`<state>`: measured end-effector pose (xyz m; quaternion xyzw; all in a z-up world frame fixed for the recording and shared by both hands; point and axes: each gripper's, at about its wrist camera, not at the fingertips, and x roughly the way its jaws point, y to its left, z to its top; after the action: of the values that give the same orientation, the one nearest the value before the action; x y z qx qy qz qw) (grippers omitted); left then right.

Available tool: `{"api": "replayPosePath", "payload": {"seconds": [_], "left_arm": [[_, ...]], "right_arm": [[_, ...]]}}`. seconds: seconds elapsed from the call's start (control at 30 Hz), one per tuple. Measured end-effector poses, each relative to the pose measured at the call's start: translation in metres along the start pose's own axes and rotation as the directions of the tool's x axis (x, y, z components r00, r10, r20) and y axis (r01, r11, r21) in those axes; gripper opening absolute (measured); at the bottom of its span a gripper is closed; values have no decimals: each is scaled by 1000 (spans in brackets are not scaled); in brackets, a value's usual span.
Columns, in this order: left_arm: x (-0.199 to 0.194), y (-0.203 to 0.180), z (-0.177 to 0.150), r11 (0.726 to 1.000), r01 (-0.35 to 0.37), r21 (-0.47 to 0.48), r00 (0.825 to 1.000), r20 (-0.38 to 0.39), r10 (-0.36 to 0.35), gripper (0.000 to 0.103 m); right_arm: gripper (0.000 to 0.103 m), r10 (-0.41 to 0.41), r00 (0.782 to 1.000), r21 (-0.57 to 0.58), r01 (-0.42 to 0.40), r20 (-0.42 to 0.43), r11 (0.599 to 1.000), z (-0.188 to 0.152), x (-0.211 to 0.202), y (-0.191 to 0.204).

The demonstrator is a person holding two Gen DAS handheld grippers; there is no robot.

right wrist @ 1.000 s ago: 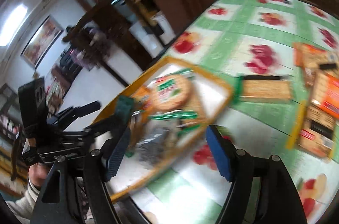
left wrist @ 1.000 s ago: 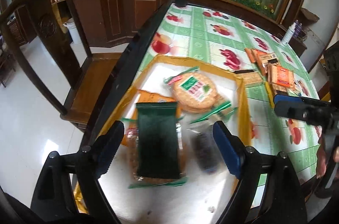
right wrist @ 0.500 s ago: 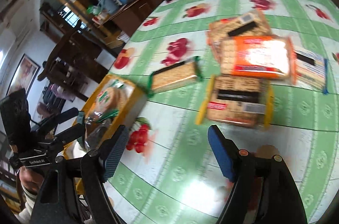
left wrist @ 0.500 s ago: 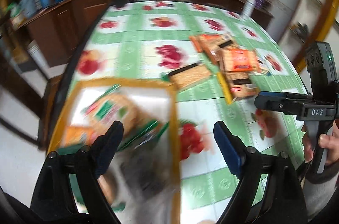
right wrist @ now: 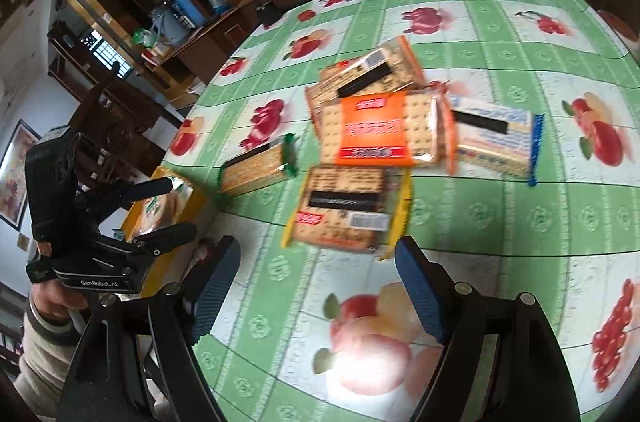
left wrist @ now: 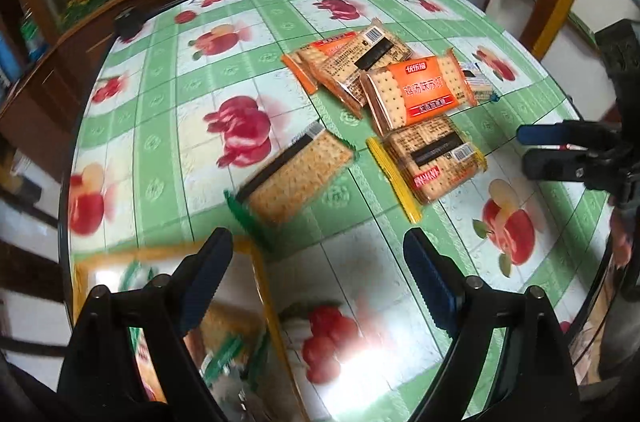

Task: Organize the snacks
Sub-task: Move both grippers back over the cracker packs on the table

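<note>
The worktop [left wrist: 168,90], under a green fruit-print cloth, carries overlapping cracker packets [left wrist: 412,92] toward 12 o'clock, a green-edged packet [left wrist: 294,174] centrally, and a yellow-rimmed tray [left wrist: 262,286] at 7 o'clock.

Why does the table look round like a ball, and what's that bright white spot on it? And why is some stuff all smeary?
Both wrist views use a fisheye lens, which bends the table into a bulge. Left wrist view: white glare on the shiny cloth low down; the tray is smeared by motion. Right wrist view: a glare spot near the bottom and the cracker packs slightly blurred.
</note>
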<state>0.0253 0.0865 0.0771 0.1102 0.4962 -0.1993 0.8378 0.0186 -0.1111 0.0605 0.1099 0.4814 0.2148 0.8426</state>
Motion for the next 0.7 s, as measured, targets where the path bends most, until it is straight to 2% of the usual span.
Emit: {"api": "replayPosePath", "payload": {"seconds": [0.13,0.27,0.33,0.5,0.7], "left_arm": [[16,6,13,998,31,46,998,-50,-29,87],[32,6,27,992,36,118,996,-81,-26,87],[41,6,32,987,30,155,995,-94,-16,87],[65,2,37,966,71,249,988,-150,-34,87],[85,8,41,965,69,254,983,-182,-22,87]], "right_arm": [[80,-7,1000,15,7,2,1000,2,0,-9],[80,-18,1000,19,18,-12,1000,3,4,-14],[80,-22,1000,15,22,-18,1000,3,6,-14],[80,-30,999,-26,30,-29,999,5,6,-15],[81,-21,998,-34,19,-52,999,13,15,-17]]}}
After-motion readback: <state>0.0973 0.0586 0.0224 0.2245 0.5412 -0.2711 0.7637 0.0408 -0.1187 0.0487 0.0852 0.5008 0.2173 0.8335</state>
